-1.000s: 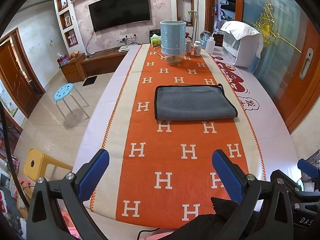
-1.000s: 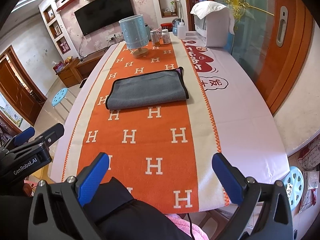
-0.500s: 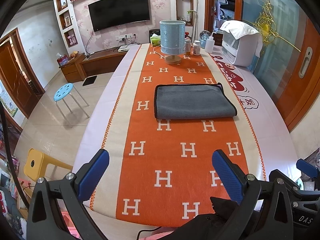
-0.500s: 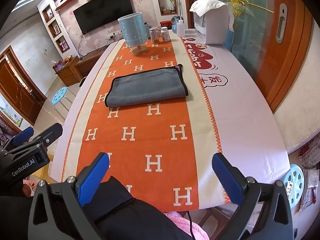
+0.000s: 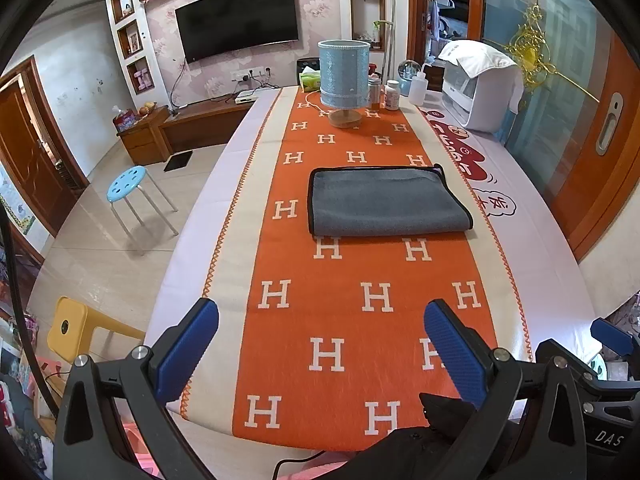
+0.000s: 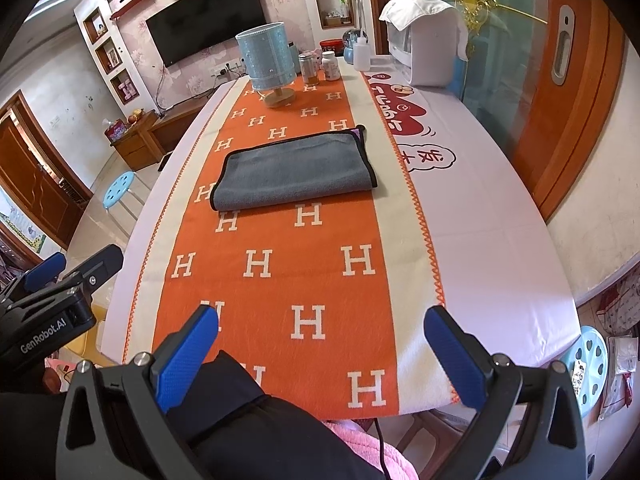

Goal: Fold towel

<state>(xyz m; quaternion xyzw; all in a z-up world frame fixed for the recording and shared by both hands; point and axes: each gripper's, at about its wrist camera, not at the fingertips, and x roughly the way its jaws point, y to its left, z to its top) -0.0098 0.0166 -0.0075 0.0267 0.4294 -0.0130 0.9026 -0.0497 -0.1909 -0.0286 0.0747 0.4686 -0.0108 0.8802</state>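
Observation:
A grey towel (image 5: pixel 386 202) with black edging lies folded flat on the orange H-patterned runner (image 5: pixel 360 300), in the middle of the long table. It also shows in the right wrist view (image 6: pixel 294 172). My left gripper (image 5: pixel 320 344) is open and empty, held back over the table's near end, well short of the towel. My right gripper (image 6: pixel 320 344) is open and empty too, over the near end to the right. The left gripper's body shows at the left edge of the right wrist view (image 6: pixel 48 300).
A blue lamp (image 5: pixel 344 80) on a wooden base, small bottles (image 5: pixel 392 94) and a white appliance (image 5: pixel 480 84) stand at the table's far end. A blue stool (image 5: pixel 128 184) and a yellow stool (image 5: pixel 72 328) stand on the floor to the left.
Both grippers have shifted slightly; the view has crept a little toward the towel. The towel has not moved and both jaws stay open.

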